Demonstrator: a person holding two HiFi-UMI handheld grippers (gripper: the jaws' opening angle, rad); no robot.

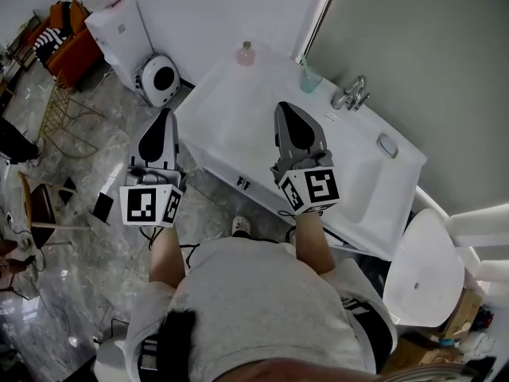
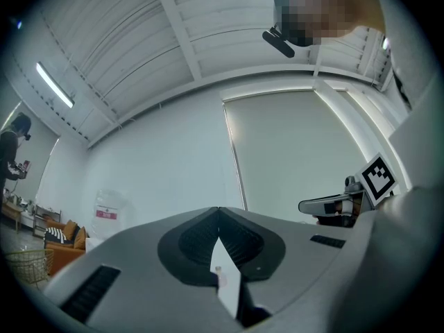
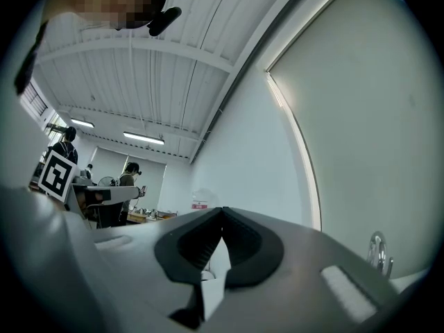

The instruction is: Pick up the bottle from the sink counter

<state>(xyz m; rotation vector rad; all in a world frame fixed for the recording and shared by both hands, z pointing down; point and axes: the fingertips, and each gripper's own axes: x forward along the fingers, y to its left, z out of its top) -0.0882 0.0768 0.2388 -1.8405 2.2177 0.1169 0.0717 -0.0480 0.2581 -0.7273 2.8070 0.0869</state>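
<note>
- Head view: white sink counter (image 1: 238,122) in front of you, faucet (image 1: 351,94) toward its right.
- Your R gripper (image 1: 285,106) is over the countertop. Jaws are pressed together w/ nothing btwn them, touching nothing.
- Your L gripper (image 1: 165,114) is off the counter's left edge, over the floor. Jaws are together too, empty.
- Bottle (image 1: 246,52) stands upright at the counter's back edge by the wall, well apart from both grippers.

Grey marbled floor (image 1: 87,245) spreads to the left of the left hand-held gripper (image 1: 165,114). Beyond that gripper, an orange sofa (image 1: 67,42) and a white cabinet (image 1: 119,22) stand by a white wall (image 1: 215,6). Ahead of the right hand-held gripper (image 1: 285,108) hangs a pale blind (image 1: 413,46). Strip lights (image 2: 53,85) cross the white beamed ceiling (image 2: 173,33).
</note>
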